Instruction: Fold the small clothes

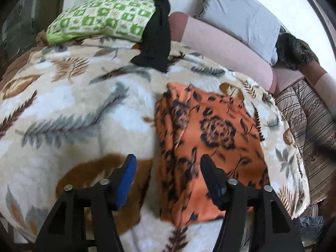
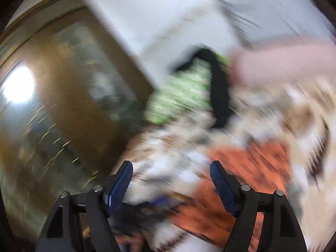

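Bed with leaf-print blanket point(image 1: 79, 113); folded orange floral garment point(image 1: 210, 130) lower right. Left gripper point(image 1: 168, 163) and right gripper point(image 2: 171, 171) fingers spread, empty. Fold seems done; next, likely fetch black garment point(image 1: 159, 35), upper centre.

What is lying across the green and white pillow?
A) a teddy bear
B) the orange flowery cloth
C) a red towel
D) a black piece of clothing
D: a black garment drapes over one end of the green and white pillow, while the orange flowery cloth lies folded lower down on the leaf-print blanket.
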Available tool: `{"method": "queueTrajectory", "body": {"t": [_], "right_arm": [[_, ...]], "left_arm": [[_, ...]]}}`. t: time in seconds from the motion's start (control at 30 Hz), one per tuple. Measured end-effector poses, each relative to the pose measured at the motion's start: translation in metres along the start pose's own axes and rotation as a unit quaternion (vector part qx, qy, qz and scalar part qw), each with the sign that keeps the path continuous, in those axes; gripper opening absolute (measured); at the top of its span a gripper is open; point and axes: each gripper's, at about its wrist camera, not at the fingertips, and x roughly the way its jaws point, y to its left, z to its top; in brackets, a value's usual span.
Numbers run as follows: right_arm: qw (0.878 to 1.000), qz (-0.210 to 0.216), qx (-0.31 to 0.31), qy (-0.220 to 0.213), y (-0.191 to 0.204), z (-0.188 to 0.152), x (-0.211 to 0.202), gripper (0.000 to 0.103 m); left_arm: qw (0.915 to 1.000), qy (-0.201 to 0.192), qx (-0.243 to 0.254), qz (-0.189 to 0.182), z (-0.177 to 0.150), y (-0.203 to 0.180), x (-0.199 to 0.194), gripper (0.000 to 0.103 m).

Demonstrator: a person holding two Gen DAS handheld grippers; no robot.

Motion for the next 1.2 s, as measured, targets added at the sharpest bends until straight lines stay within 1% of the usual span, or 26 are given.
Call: {"method": "queueTrajectory", "body": {"t": [0.03, 0.1, 0.13, 0.17, 0.27, 0.33, 0.4, 0.43, 0.47, 0.5, 0.53, 0.57, 0.63, 0.7, 0.73, 0.77, 0.8, 0.83, 0.87, 0.93, 1.0, 1.07, 1.1, 1.13, 1.17, 1.2], "right_arm": [[0.999, -0.020, 0.041, 0.010, -0.030, -0.007, 0.004, 0.079], [0.993, -0.055, 0.099, 0.031, -0.080, -0.020, 0.013, 0.080], [0.991, -0.051, 0.116, 0.044, -0.093, -0.024, 0.019, 0.080], [0.988, -0.035, 0.134, 0.061, -0.106, -0.029, 0.028, 0.080], [0.984, -0.028, 0.157, 0.078, -0.125, -0.032, 0.047, 0.080], [0.982, -0.029, 0.171, 0.080, -0.137, -0.032, 0.058, 0.080], [0.979, -0.028, 0.181, 0.094, -0.146, -0.031, 0.073, 0.079], [0.976, -0.031, 0.186, 0.113, -0.150, -0.032, 0.082, 0.070], [0.974, -0.044, 0.182, 0.127, -0.151, -0.034, 0.088, 0.059], [0.976, -0.047, 0.173, 0.124, -0.150, -0.032, 0.083, 0.058], [0.978, -0.052, 0.161, 0.121, -0.145, -0.031, 0.079, 0.053], [0.980, -0.059, 0.148, 0.115, -0.140, -0.030, 0.075, 0.051], [0.981, -0.075, 0.140, 0.114, -0.140, -0.032, 0.075, 0.051], [0.979, -0.085, 0.146, 0.116, -0.144, -0.036, 0.078, 0.067], [0.978, -0.082, 0.159, 0.112, -0.144, -0.036, 0.075, 0.069], [0.978, -0.083, 0.157, 0.109, -0.141, -0.034, 0.074, 0.069], [0.981, -0.096, 0.140, 0.097, -0.133, -0.029, 0.068, 0.069], [0.984, -0.116, 0.114, 0.078, -0.122, -0.022, 0.061, 0.069], [0.987, -0.121, 0.092, 0.061, -0.112, -0.013, 0.056, 0.069], [0.991, -0.103, 0.071, 0.045, -0.098, 0.002, 0.048, 0.069], [0.995, -0.061, 0.057, 0.057, -0.088, 0.018, 0.062, 0.069], [0.994, -0.028, 0.071, 0.078, -0.096, 0.027, 0.089, 0.072], [0.993, -0.034, 0.076, 0.089, -0.104, 0.028, 0.102, 0.073], [0.989, -0.054, 0.090, 0.105, -0.120, 0.027, 0.120, 0.073], [0.985, -0.057, 0.115, 0.113, -0.132, 0.024, 0.129, 0.073], [0.983, -0.053, 0.139, 0.106, -0.137, 0.022, 0.128, 0.074]], "left_arm": [[0.9999, 0.003, 0.011, 0.000, 0.006, -0.004, 0.006, 0.065], [0.9995, 0.003, 0.030, -0.005, 0.015, -0.016, 0.017, 0.065], [0.9993, 0.002, 0.037, -0.003, 0.019, -0.021, 0.023, 0.065], [0.9992, 0.004, 0.041, 0.002, 0.023, -0.024, 0.029, 0.065], [0.9980, 0.028, 0.049, 0.029, 0.028, -0.026, 0.057, 0.065], [0.9950, 0.058, 0.057, 0.058, 0.026, -0.022, 0.077, 0.065], [0.9950, 0.074, 0.040, 0.054, 0.021, -0.014, 0.089, 0.065], [0.9956, 0.074, 0.031, 0.049, 0.021, -0.011, 0.090, 0.065], [0.9957, 0.073, 0.029, 0.048, 0.021, -0.010, 0.090, 0.065], [0.9957, 0.072, 0.032, 0.049, 0.021, -0.011, 0.089, 0.065], [0.9954, 0.069, 0.041, 0.052, 0.020, -0.013, 0.089, 0.065], [0.9953, 0.068, 0.045, 0.052, 0.020, -0.013, 0.089, 0.066], [0.9956, 0.069, 0.039, 0.051, 0.019, -0.012, 0.090, 0.066], [0.9955, 0.067, 0.040, 0.054, 0.020, -0.013, 0.089, 0.066], [0.9952, 0.064, 0.045, 0.058, 0.019, -0.015, 0.088, 0.066], [0.9950, 0.064, 0.048, 0.060, 0.019, -0.016, 0.087, 0.066], [0.9949, 0.063, 0.050, 0.060, 0.020, -0.016, 0.088, 0.066], [0.9950, 0.064, 0.049, 0.059, 0.020, -0.016, 0.088, 0.066], [0.9952, 0.064, 0.046, 0.058, 0.020, -0.015, 0.088, 0.066], [0.9954, 0.064, 0.042, 0.057, 0.019, -0.015, 0.089, 0.066], [0.9953, 0.064, 0.045, 0.058, 0.019, -0.016, 0.089, 0.066], [0.9952, 0.064, 0.045, 0.059, 0.019, -0.015, 0.089, 0.066], [0.9954, 0.065, 0.042, 0.056, 0.019, -0.014, 0.088, 0.066], [0.9955, 0.065, 0.042, 0.055, 0.019, -0.015, 0.088, 0.066], [0.9950, 0.064, 0.047, 0.060, 0.019, -0.016, 0.087, 0.066], [0.9946, 0.062, 0.053, 0.063, 0.019, -0.016, 0.087, 0.066]]}}
